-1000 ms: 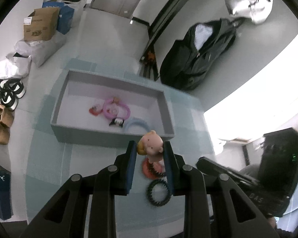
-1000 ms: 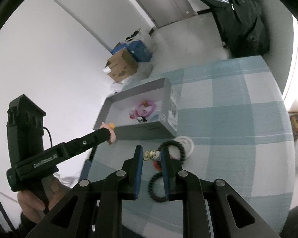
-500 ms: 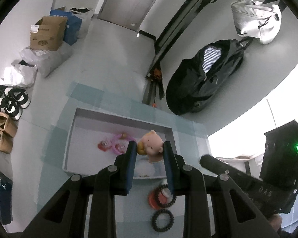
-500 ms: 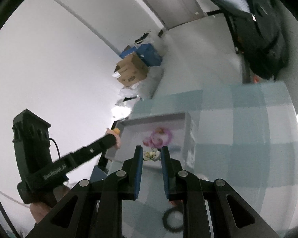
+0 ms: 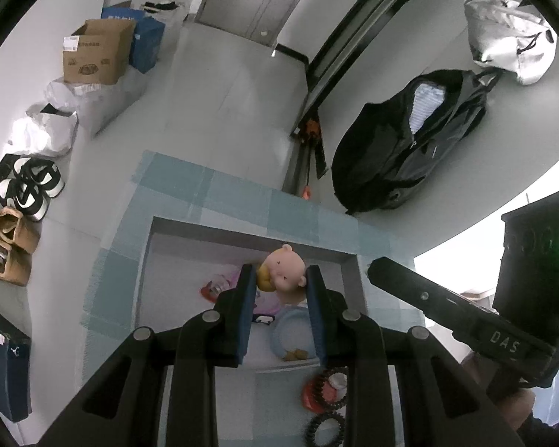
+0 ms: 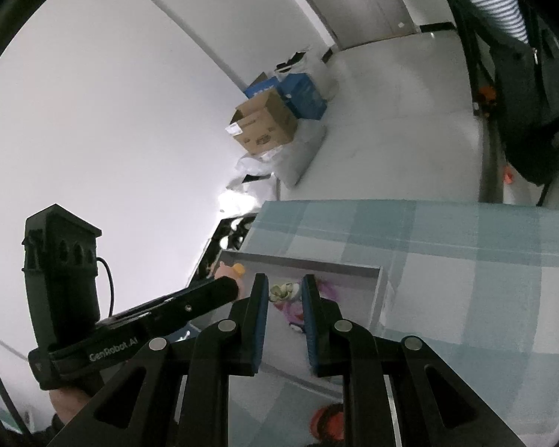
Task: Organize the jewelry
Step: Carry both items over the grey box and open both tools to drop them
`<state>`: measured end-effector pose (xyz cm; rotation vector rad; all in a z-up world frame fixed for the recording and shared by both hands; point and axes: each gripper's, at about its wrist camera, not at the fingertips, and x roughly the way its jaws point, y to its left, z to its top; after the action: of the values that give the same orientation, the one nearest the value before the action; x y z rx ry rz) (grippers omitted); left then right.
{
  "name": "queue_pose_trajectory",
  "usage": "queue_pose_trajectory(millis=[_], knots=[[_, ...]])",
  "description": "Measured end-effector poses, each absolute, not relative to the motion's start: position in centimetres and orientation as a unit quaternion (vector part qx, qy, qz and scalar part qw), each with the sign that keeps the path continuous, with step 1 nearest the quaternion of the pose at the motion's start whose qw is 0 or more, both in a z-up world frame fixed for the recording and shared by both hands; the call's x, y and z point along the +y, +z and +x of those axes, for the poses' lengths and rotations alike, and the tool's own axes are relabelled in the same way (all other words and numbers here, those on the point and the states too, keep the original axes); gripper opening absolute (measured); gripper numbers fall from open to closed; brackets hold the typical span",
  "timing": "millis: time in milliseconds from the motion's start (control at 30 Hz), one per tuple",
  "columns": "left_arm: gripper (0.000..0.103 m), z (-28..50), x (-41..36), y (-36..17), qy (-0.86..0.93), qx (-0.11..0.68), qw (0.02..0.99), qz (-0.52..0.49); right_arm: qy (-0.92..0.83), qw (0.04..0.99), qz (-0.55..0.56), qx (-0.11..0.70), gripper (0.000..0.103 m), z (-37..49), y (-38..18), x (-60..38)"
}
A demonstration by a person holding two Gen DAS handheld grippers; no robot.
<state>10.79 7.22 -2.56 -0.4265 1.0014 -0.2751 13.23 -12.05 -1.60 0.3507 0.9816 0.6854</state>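
Both tools have travelled from the surface to over the grey tray [image 5: 350,279]: the left tool [image 5: 280,285] is pinching the doll-head charm [image 5: 282,273], the right tool [image 6: 284,290] the flower piece [image 6: 282,290], both awaiting release

a home entryway: shoes [image 5: 26,190] on the floor, cardboard boxes [image 5: 95,56], hung coat [image 5: 410,141].

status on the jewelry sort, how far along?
Done: pink ring and pale blue ring lie in the grey tray. In hand: left tongs hold a doll-head charm, right tongs a small cream flower piece. Left: black beaded bracelets on the checked cloth.
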Motion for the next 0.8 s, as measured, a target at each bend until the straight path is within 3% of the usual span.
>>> queue_pose_trajectory(millis=[800], knots=[[0.023, 12.6, 6.9, -5.1, -0.132, 0.513, 0.817, -0.229, 0.317, 0.782, 0.196, 0.5, 0.02, 16.0, -4.2, -12.1]])
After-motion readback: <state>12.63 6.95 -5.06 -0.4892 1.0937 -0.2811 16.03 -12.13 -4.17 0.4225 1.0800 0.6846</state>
